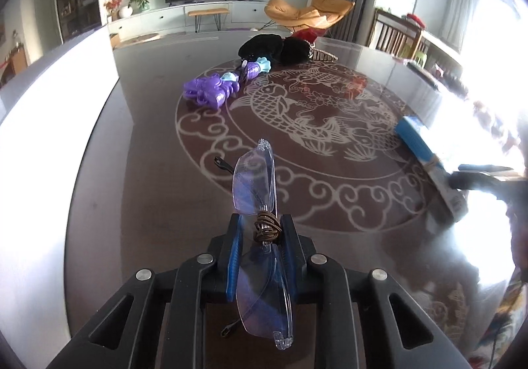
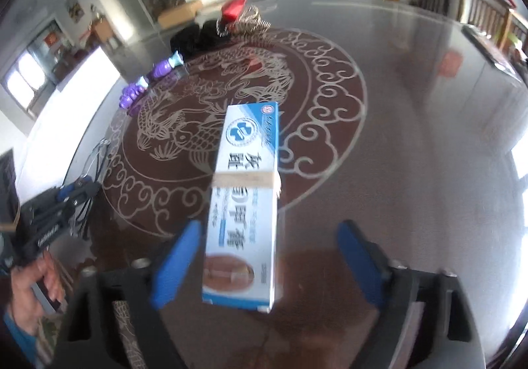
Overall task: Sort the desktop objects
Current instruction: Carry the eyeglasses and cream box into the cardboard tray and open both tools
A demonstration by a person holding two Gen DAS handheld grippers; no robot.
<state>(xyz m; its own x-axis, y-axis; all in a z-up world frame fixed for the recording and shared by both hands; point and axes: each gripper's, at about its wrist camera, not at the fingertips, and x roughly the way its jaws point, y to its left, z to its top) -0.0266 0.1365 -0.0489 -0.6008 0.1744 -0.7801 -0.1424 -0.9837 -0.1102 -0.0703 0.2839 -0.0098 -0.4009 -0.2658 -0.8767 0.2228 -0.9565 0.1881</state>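
Observation:
My left gripper [image 1: 264, 230] is shut on a pair of clear blue-tinted glasses [image 1: 255, 184], gripped at the wire-wrapped bridge, held above the round dark table [image 1: 158, 197]. My right gripper [image 2: 270, 237] is open, its blue pads [image 2: 180, 256] on either side of a blue-and-white toothpaste box [image 2: 246, 204] that lies on the table between them, apart from both pads. The box also shows at the right of the left wrist view [image 1: 425, 151]. The left gripper shows at the left edge of the right wrist view [image 2: 56, 204].
A purple and teal toy [image 1: 217, 86] lies at the far side of the table, also in the right wrist view [image 2: 148, 82]. Behind it are black cloth items [image 1: 274, 47], a red object [image 2: 234, 9] and a beaded hair band [image 2: 244, 24]. The table's fish pattern [image 1: 297, 105] fills its middle.

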